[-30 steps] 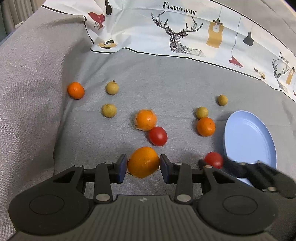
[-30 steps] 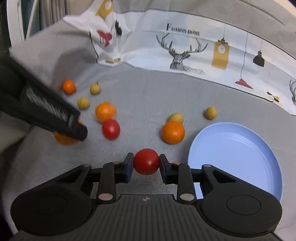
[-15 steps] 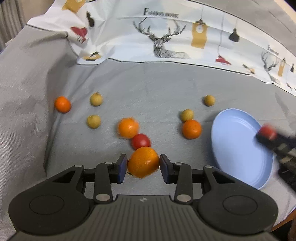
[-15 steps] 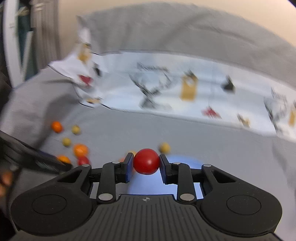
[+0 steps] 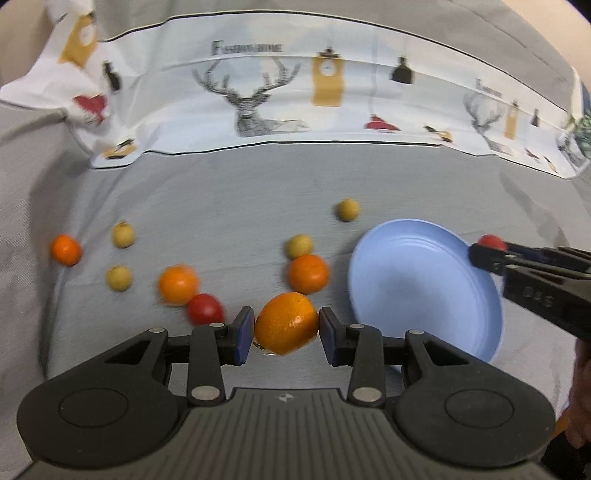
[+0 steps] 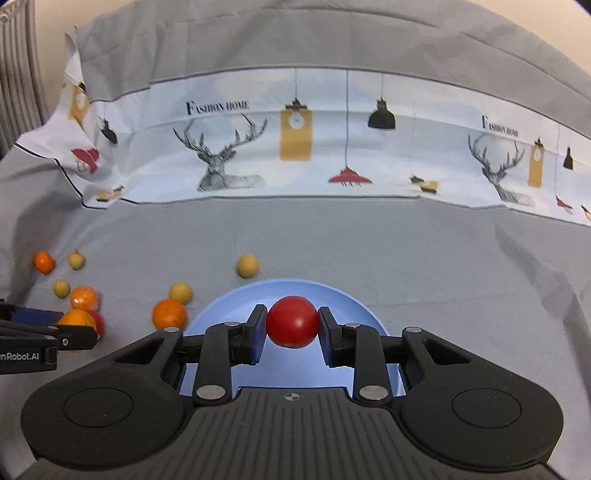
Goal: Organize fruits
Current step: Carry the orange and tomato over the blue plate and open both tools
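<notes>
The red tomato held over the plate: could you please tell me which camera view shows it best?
The right wrist view: the red tomato sits large and sharp between the right gripper jaws, over the blue plate. The left wrist view shows only its small top behind that gripper.

Glossy plate [image 5: 424, 280] (plastic-looking), matt cloth [image 5: 240, 192].

Grey cloth [image 6: 369, 251] covers whole work surface, wrinkled at right & left edges, rising at far side into a draped back w/ folds. Across far side lies a white printed cloth [image 6: 332, 147]: deer heads, yellow clocks, black & red hanging lamps, "Fashion Home" lettering; left end crumpled. Cream wall [image 6: 517, 22] above the grey drape. Far left corner: pale vertical pleats, prob. curtain [image 6: 14, 74]. Light soft, even, indoor.
</notes>
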Action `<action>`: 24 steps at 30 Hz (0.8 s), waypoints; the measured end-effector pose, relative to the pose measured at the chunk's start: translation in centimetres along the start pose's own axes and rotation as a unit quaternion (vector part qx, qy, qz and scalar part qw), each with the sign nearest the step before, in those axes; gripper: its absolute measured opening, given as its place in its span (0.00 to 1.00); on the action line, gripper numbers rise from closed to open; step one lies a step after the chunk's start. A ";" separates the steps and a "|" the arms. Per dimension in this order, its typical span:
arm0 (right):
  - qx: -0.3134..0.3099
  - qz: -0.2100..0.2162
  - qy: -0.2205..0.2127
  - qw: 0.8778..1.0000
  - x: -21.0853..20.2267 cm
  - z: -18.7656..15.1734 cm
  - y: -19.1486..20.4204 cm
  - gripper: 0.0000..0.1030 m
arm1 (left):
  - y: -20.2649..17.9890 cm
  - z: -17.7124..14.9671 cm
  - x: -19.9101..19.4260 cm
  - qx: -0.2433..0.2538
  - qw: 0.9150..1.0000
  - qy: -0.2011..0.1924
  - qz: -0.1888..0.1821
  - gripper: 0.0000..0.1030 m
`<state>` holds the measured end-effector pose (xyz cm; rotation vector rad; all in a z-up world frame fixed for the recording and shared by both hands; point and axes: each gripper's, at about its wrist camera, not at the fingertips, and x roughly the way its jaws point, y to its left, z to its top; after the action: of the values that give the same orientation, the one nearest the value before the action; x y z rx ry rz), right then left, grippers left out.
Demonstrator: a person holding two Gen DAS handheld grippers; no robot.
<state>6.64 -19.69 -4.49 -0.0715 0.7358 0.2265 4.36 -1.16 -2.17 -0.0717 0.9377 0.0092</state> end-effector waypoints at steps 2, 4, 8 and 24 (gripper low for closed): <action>0.004 -0.002 0.007 1.000 0.1 -0.1 -0.3 0.30 | -0.8 0.0 0.2 0.006 1.000 -0.002 -0.014 0.41; 0.005 -0.004 0.008 1.000 0.0 -0.2 -0.5 0.30 | -1.7 0.0 0.4 0.013 1.000 -0.005 -0.028 0.41; 0.003 -0.008 0.013 1.000 0.0 -0.4 -1.0 0.30 | -3.7 -0.1 0.8 0.034 0.998 -0.012 -0.059 0.41; 0.021 -0.008 0.038 0.999 0.5 -0.6 -2.7 0.30 | -6.2 -0.2 2.7 0.072 0.993 0.007 -0.088 0.41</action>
<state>7.22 -22.30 -5.36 -0.0468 0.8158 0.1930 6.06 -7.37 -4.11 -0.0202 0.9409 -0.2229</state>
